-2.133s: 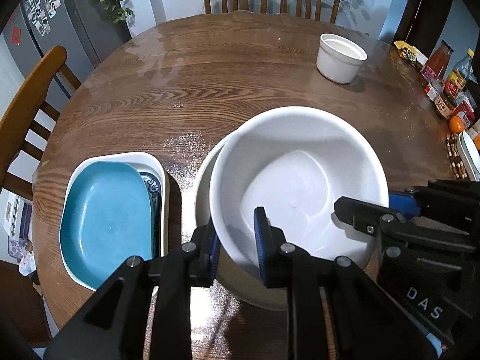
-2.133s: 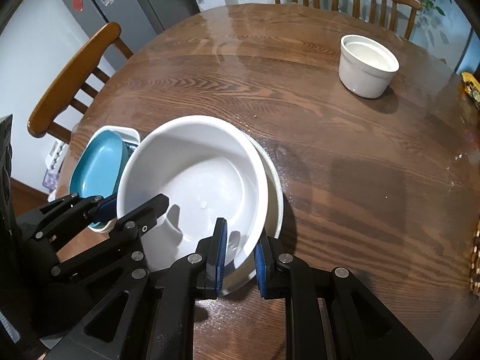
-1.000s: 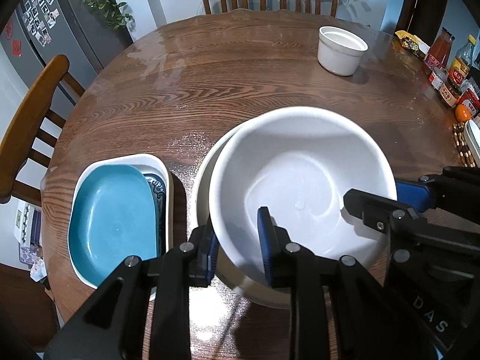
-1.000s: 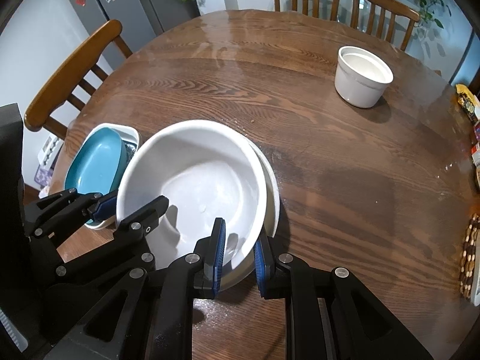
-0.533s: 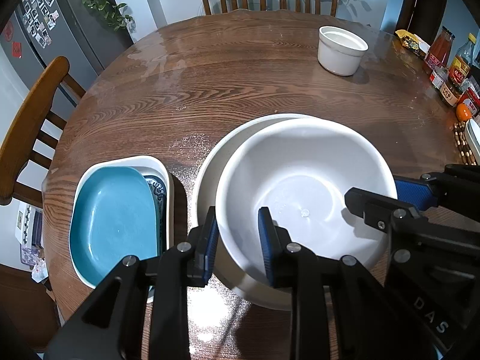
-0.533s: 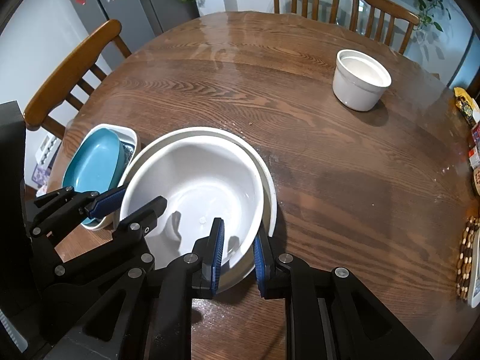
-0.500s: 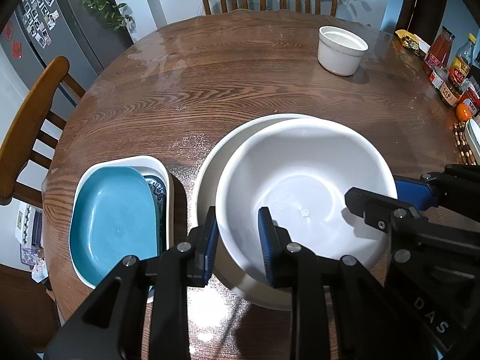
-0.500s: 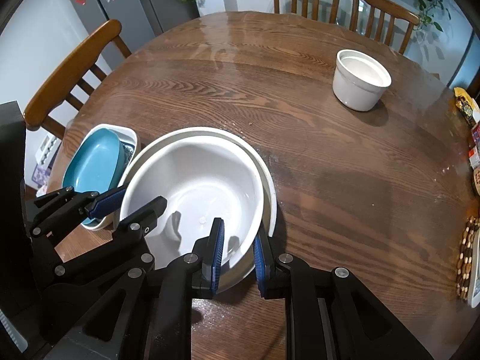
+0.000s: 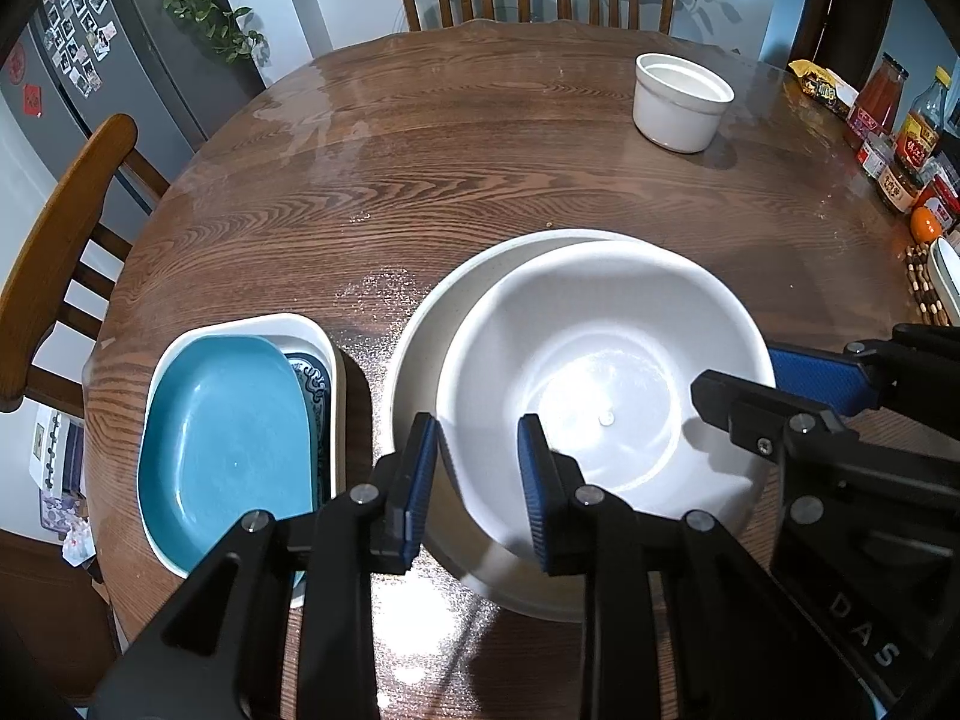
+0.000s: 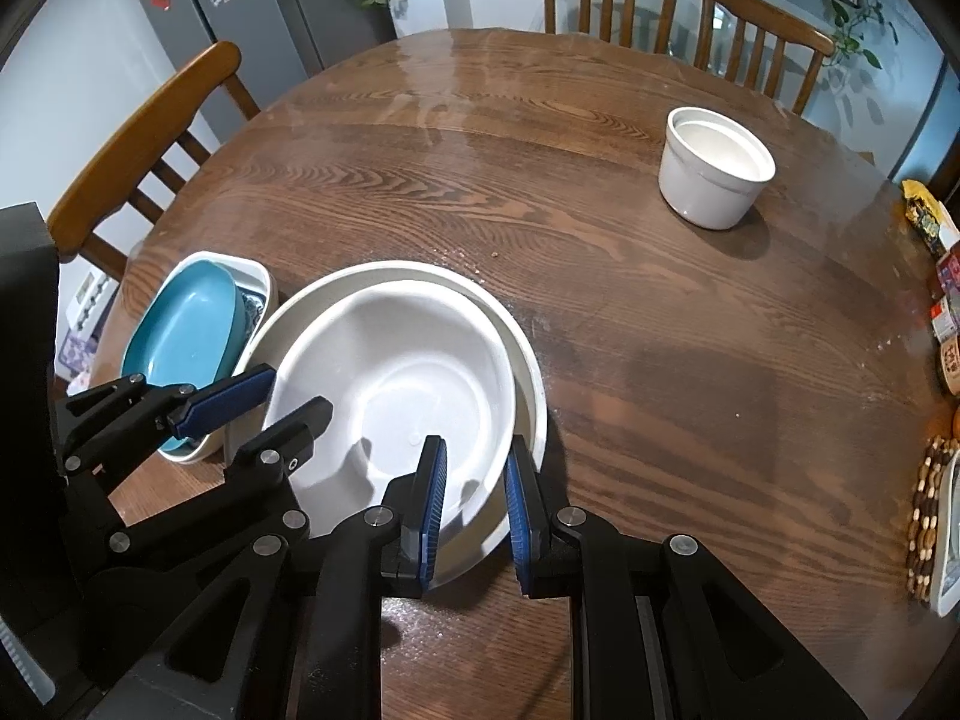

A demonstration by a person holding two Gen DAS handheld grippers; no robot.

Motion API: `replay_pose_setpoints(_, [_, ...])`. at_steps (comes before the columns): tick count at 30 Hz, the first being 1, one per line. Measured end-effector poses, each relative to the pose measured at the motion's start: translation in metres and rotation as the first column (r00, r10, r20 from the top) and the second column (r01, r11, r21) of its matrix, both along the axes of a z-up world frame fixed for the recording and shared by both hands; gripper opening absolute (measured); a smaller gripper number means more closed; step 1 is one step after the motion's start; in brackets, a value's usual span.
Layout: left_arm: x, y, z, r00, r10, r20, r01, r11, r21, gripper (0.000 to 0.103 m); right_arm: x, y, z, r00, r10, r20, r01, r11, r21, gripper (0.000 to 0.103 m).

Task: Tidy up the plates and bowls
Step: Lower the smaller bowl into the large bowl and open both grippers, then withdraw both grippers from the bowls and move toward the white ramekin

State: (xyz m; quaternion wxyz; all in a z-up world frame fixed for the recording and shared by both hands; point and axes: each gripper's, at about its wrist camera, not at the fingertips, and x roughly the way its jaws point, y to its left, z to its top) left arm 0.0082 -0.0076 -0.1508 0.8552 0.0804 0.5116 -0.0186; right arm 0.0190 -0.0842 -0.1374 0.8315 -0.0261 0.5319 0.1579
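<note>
Nearest, the left gripper [image 9: 477,477] and right gripper [image 10: 474,507] each pinch the near rim of the white bowl [image 9: 600,396], one on either side. The bowl sits nested inside a larger bowl [image 9: 420,348] on the table [image 9: 480,180], so the fingers must part before withdrawing. Far off to the right stands a small white pot [image 9: 681,101], nearer the right gripper.

The white letters "DAS" are showing on the black body of the right gripper [image 9: 798,384], low at the right in the left wrist view. The labels on the bottles [image 9: 912,138] are too small for reading.
</note>
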Motion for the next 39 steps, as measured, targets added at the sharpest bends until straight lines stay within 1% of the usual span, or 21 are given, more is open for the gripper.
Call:
replay_pose_setpoints(11, [0.000,0.001,0.000,1.000,-0.002,0.001,0.002,1.000,0.004,0.027,-0.001,0.000,0.002,1.000,-0.002,0.003,0.002,1.000,0.001,0.019])
replay_pose_setpoints(16, [-0.001,-0.001,0.002,1.000,-0.007,0.005,0.007,1.000,-0.002,0.034,-0.003,-0.002,0.005,1.000,-0.006,0.009,0.006,1.000,0.001,0.019])
replay_pose_setpoints(20, [-0.002,-0.002,0.005,1.000,-0.006,0.011,0.006,1.000,-0.004,0.047,-0.003,-0.005,0.007,1.000,-0.021,0.017,0.021,1.000,-0.005,0.019])
replay_pose_setpoints(22, [-0.003,-0.002,0.006,1.000,-0.006,0.015,0.006,1.000,-0.004,0.048,-0.002,-0.009,0.006,0.999,-0.031,0.015,0.031,1.000,0.002,0.019])
replay_pose_setpoints(25, [-0.003,-0.001,0.007,1.000,-0.004,0.019,0.004,1.000,-0.005,0.048,-0.002,-0.012,0.006,0.999,-0.044,0.012,0.044,0.999,0.010,0.026])
replay_pose_setpoints(28, [-0.004,-0.002,0.008,1.000,-0.004,0.021,0.004,1.000,-0.005,0.049,-0.003,-0.014,0.007,0.999,-0.049,0.015,0.049,0.999,0.016,0.026])
replay_pose_setpoints(33, [-0.006,-0.002,0.010,1.000,-0.008,0.026,0.008,1.000,-0.010,0.055,-0.004,-0.015,0.007,0.998,-0.059,0.018,0.059,0.998,0.023,0.028])
replay_pose_setpoints(34, [-0.006,-0.002,0.010,1.000,-0.007,0.026,0.007,1.000,-0.009,0.055,-0.005,-0.016,0.008,0.998,-0.063,0.019,0.063,0.998,0.024,0.031])
replay_pose_setpoints(35, [-0.006,-0.002,0.011,1.000,-0.006,0.027,0.006,1.000,-0.010,0.056,-0.005,-0.018,0.008,0.997,-0.068,0.020,0.068,0.997,0.027,0.036])
replay_pose_setpoints(37, [-0.007,-0.002,0.012,0.999,-0.001,0.032,0.001,1.000,-0.006,0.067,-0.006,-0.020,0.008,0.997,-0.081,0.021,0.080,0.996,0.036,0.042])
replay_pose_setpoints(38, [-0.008,-0.001,0.013,0.999,0.003,0.039,-0.003,1.000,-0.002,0.071,-0.006,-0.021,0.009,0.996,-0.086,0.021,0.085,0.996,0.040,0.043])
replay_pose_setpoints(39, [-0.008,-0.001,0.014,0.999,0.006,0.043,-0.006,1.000,-0.003,0.072,-0.006,-0.023,0.009,0.995,-0.093,0.019,0.092,0.995,0.046,0.043])
